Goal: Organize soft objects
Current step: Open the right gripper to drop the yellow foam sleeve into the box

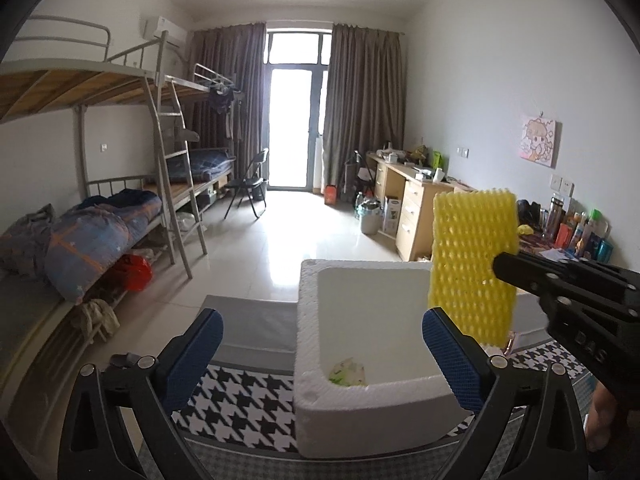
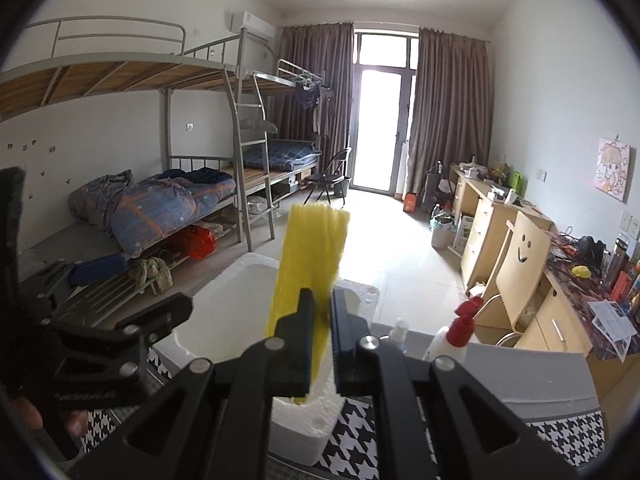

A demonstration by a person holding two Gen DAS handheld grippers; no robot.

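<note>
Above the white foam box [image 1: 372, 360], the right gripper [image 2: 320, 312] holds a yellow foam net sleeve [image 1: 472, 264] upright, its jaws closed tight on the sleeve's lower part so that most of it stands up beyond the fingers. Seen from the left wrist, the sleeve hangs over the box's far right corner. The left gripper [image 1: 320, 364] waits at the near side of the box with its blue-padded jaws spread wide and nothing between them, one pad left of the box and one over its near wall.

Inside the box, a small pale green and white item [image 1: 347, 373] lies in the near left corner (too small to identify). The box stands on a houndstooth cloth [image 1: 236, 400].

To finish this step well, the sleeve probably needs to come leftward and down until it is well inside the walls before the jaws part, since so light a piece may catch on the rim or spring back out. The box's thick right rim is the edge to clear. A white bottle with a red nozzle [image 2: 456, 332] and a smaller clear bottle [image 2: 398, 334] stand just right of the box, so room is tight there; the interior and the space above it are free.
</note>
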